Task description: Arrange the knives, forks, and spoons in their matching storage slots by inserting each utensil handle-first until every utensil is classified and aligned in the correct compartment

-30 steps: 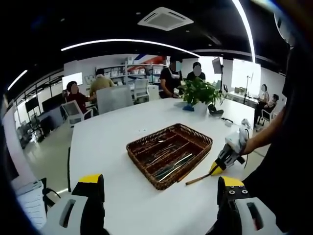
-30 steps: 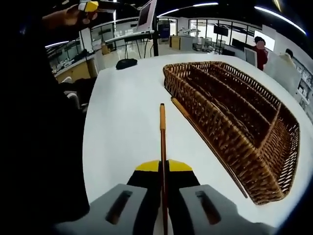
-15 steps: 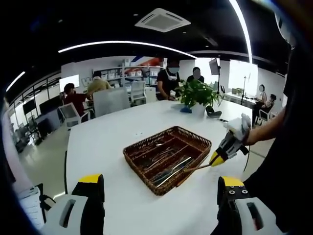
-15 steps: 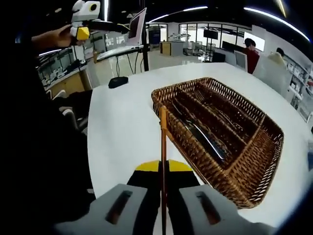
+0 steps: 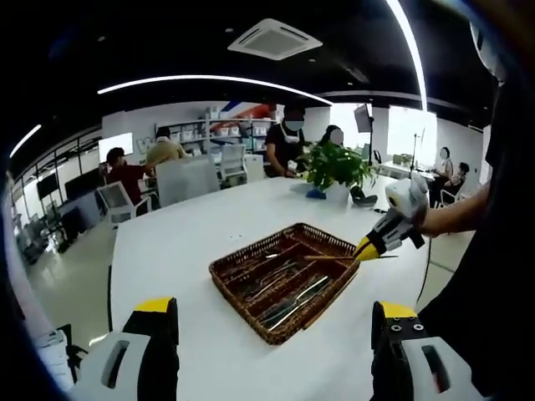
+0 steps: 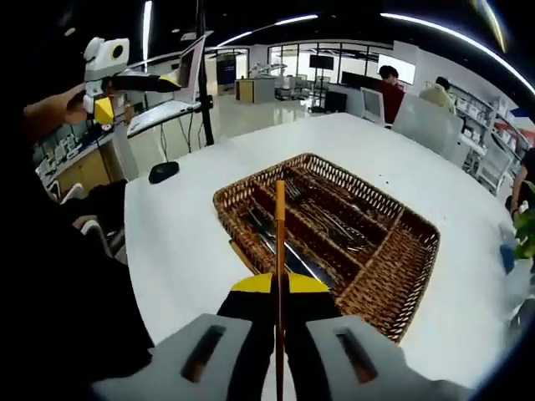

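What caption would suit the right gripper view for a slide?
Right gripper holding a thin utensil above a wicker tray of cutlery on a white table.

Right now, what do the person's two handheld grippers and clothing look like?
The left gripper has pale grey jaws with slotted sides and yellow-capped black tips. The right gripper matches, with a white body. The person wears a dark sleeve.

Bright ceiling strips (image 5: 209,79), edges warped — perhaps soft
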Motion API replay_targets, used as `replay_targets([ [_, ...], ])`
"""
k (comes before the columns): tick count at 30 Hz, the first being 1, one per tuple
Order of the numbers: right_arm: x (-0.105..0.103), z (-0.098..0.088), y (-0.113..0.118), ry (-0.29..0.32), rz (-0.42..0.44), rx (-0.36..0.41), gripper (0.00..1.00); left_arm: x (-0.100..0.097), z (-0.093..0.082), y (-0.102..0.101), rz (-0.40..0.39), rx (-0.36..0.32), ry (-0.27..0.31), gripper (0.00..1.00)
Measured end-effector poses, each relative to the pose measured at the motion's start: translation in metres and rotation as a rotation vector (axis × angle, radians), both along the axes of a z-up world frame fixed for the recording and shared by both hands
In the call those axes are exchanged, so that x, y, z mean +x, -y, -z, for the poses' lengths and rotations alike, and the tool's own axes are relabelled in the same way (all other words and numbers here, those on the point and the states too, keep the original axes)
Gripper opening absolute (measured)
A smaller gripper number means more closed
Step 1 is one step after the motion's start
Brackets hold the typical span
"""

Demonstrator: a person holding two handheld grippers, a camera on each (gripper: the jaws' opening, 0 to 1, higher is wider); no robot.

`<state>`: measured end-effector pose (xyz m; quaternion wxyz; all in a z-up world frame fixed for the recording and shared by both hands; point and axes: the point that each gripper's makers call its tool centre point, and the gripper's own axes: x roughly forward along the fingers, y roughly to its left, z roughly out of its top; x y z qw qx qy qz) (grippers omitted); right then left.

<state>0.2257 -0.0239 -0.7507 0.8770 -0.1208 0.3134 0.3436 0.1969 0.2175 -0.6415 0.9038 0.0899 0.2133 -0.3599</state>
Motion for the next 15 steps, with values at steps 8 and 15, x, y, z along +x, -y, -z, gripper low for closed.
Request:
replay_targets([
  [8, 0.012, -0.002, 0.031, -0.048, 0.163, -0.003, 0.00, 0.007, 0.000, -0.002, 0.007, -0.001, 0.005, 1.00],
  [15, 0.023, -0.006, 0.066, -0.087, 0.389, 0.032, 0.00, 0.009, 0.000, 0.002, 0.019, -0.006, 0.009, 1.00],
])
